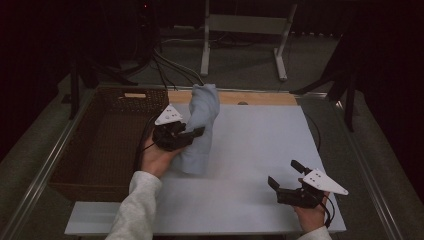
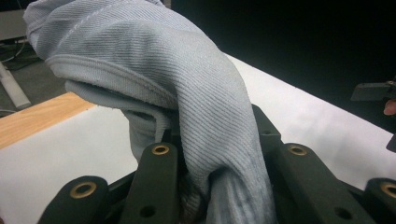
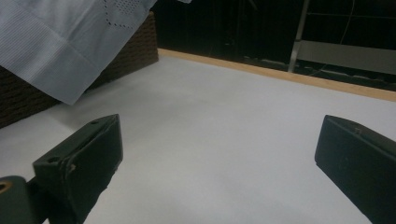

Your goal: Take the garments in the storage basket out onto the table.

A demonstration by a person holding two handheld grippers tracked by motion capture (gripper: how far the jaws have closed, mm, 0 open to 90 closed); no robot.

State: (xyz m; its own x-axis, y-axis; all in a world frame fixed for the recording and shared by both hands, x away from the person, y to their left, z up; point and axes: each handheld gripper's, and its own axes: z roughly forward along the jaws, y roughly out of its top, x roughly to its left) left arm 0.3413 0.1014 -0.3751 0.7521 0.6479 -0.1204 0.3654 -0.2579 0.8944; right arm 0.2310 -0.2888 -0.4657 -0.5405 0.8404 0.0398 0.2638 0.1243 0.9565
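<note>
I see the white table (image 1: 250, 150) across the frame's middle, smooth and flat, with a dark woven wicker basket (image 1: 107, 145) at its left edge, nothing between them. Just right of the basket, a ribbed grey cloth (image 1: 202, 125) hangs bunched, lifted off the table. My left gripper (image 1: 187, 136) is clenched on its fold. My right gripper (image 1: 285, 175), lower right, stands released, its 2 jaws apart over bare table.

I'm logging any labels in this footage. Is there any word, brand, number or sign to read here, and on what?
None can be read.
The pale tag on the wicker basket rim is too small and blurred to tell whether it bears text.
The grey cloth in the left hand-held gripper shows plain weave and stitching, no print.
</note>
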